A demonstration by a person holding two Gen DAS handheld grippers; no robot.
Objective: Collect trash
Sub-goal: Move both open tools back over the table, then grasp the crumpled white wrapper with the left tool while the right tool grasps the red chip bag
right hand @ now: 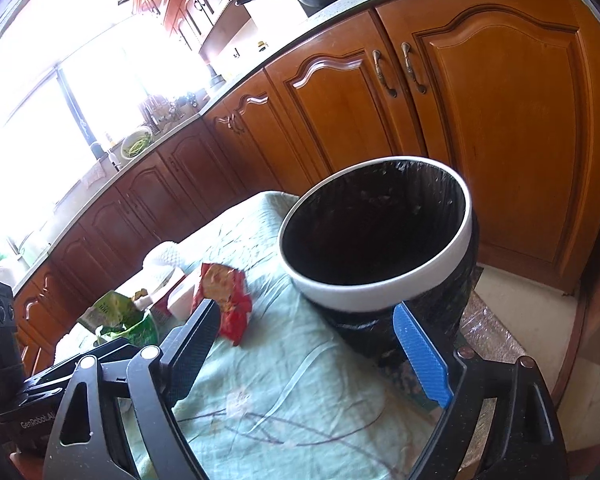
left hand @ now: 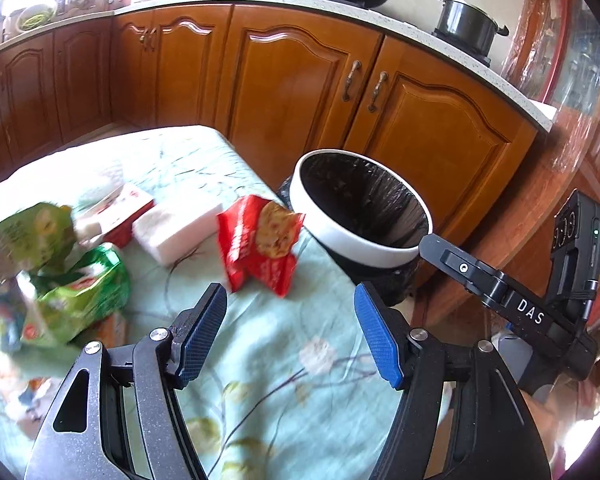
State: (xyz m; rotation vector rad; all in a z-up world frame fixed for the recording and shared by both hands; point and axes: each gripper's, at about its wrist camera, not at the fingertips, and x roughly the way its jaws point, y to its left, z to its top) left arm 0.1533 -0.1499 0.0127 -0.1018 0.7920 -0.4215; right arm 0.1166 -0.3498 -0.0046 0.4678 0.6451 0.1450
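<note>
Left claw (left hand: pixel 290 330) wide and empty above the floral-clothed worktop (left hand: pixel 260 360); right claw (right hand: pixel 316 354) wide, empty; red snack wrapper (left hand: pixel 258 242) beside white-rimmed trash bin (left hand: pixel 360 240); green wrappers (left hand: pixel 60 272) farther left

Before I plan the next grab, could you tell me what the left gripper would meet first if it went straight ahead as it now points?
Probably the red snack bag on the tablecloth; the open left gripper points just right of it, toward the trash bin beyond. Depth is unclear.
</note>
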